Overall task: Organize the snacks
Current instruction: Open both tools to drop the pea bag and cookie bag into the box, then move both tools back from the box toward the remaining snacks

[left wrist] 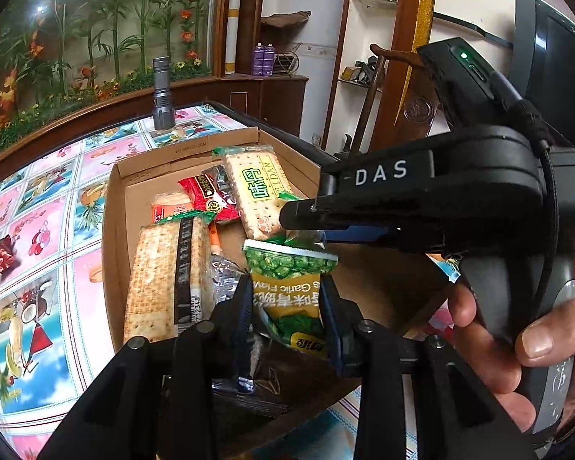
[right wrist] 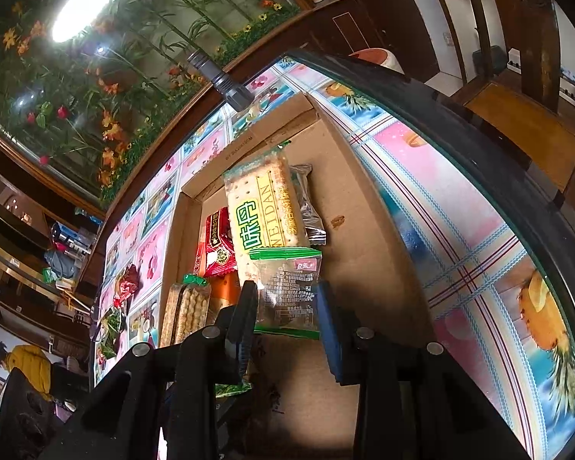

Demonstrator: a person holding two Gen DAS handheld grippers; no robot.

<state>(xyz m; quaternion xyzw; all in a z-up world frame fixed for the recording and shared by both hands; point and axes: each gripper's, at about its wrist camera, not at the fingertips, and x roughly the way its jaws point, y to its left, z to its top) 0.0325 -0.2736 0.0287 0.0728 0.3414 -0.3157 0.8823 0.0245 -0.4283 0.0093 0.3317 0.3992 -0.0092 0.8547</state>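
Green pea pkt (left wrist: 289,268), crinkly, betw left tool (left wrist: 285,287) pads.

The worktop (left wrist: 50,199) has a pink, blue and white check cloth with fruit pictures. The box (left wrist: 115,230) is plain brown cardboard. At the lower middle of the frame, the pea packet (left wrist: 287,268) is green and yellow with white letters. The cracker pack (left wrist: 251,191) is beige with a yellow label and green ends. The small packet (left wrist: 207,195) beside it is red. At the upper left, the flashlight (left wrist: 161,96) is grey.
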